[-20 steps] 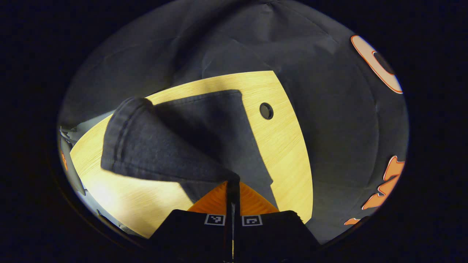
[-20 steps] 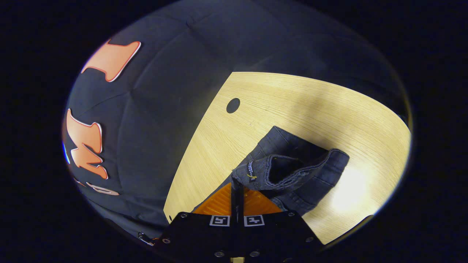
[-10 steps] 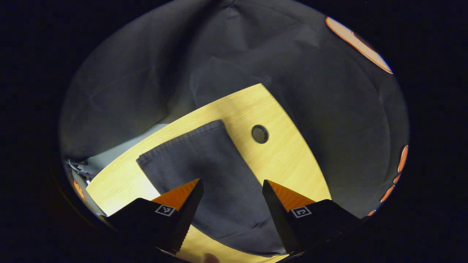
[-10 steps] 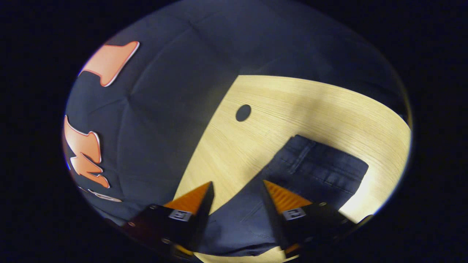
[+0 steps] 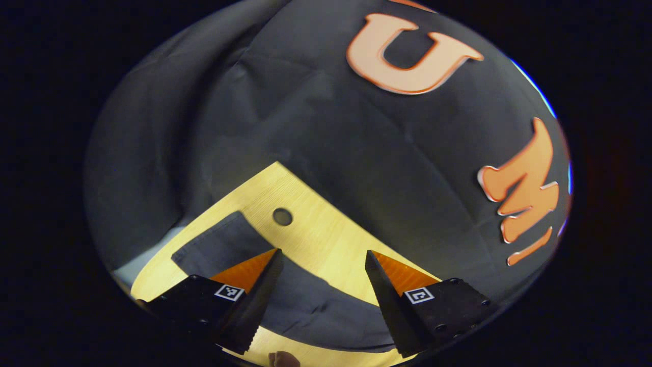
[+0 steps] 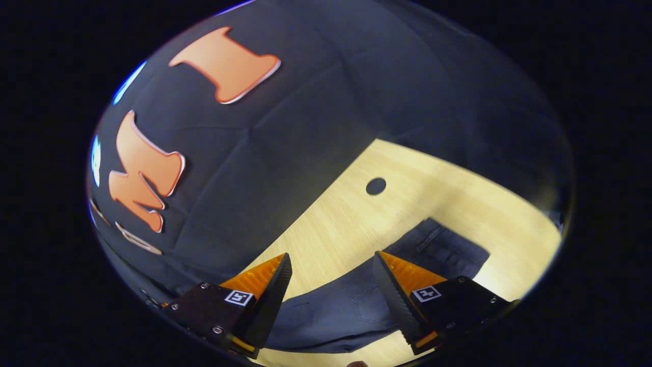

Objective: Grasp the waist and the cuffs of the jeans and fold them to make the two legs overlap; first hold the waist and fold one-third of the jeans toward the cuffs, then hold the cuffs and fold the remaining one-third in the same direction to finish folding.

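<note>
One wooden bench carries one pair of jeans, lying flat with legs apparently overlapped. Two grippers, left gripper and right gripper, hover wide apart, empty, above them. Judged step: first fold complete; next, grasp the waist and fold one-third toward the cuffs.

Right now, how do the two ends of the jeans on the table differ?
The end under the left gripper is a plain hemmed cuff end; the end under the right gripper is the waist end, with stitched seams and a pocket. Both lie flat on the wooden table, and both grippers are open, holding nothing.
</note>
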